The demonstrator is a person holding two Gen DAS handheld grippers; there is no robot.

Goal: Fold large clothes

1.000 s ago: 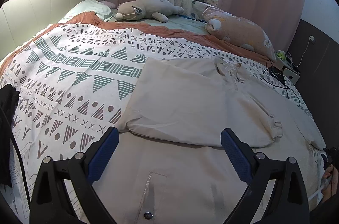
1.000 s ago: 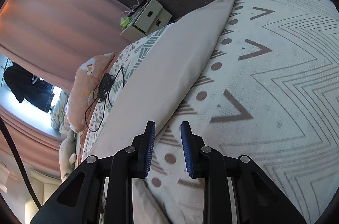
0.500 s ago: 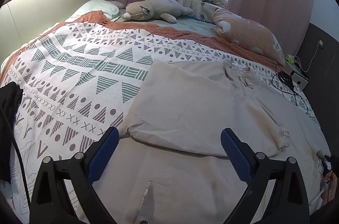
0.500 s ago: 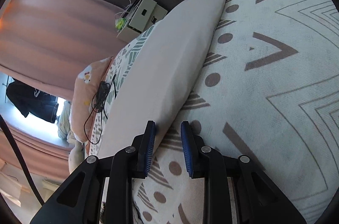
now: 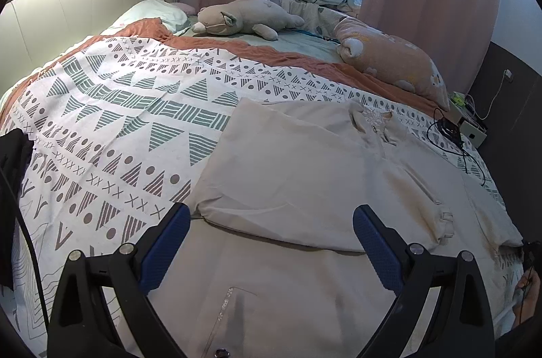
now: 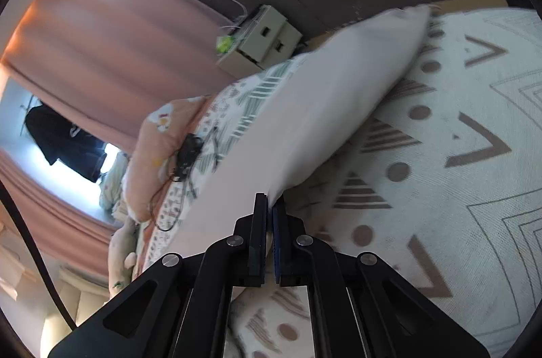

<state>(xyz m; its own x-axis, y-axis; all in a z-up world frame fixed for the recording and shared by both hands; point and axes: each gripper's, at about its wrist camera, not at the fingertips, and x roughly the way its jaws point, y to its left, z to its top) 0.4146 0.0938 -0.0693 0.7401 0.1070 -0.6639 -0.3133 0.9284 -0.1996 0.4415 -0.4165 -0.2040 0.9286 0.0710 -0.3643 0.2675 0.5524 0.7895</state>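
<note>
1. Left wrist view: the left tongs (image 5: 269, 244) stand wide apart with nothing between the blue pads, hovering over the beige garment (image 5: 291, 175) spread on the bed's patterned quilt (image 5: 111, 127).
2. The garment fills the frame from centre to 6 o'clock. One part is folded over the body, and a gathered cuff (image 5: 443, 224) lies toward 4 o'clock. Its lower end is cut off by the frame edge and partly hidden behind the tongs' black arms.
3. At 4 o'clock, on the rim, a hand (image 5: 526, 288) shows only in part; what it holds is too dark and cropped to make out.
4. A plush toy (image 5: 244, 21) lies at 12 o'clock and a peach pillow (image 5: 393, 63) at 1 o'clock. A dark shape at 9 o'clock is cut off and cannot be identified.
5. Right wrist view: the right tongs (image 6: 269, 205) are pressed together, pinching an edge of the garment (image 6: 305, 134). From the tips the cloth rises as a taut band toward 1 o'clock.
6. This view is smeared by blur, so the cloth's far end near 1 o'clock is hard to read. The fabric inside the pinch is hidden by the pads.
7. A small cabinet (image 6: 261, 39) sits at 12 o'clock and a tangle of black cable (image 6: 186, 154) at 9 o'clock, both soft and indistinct.
</note>
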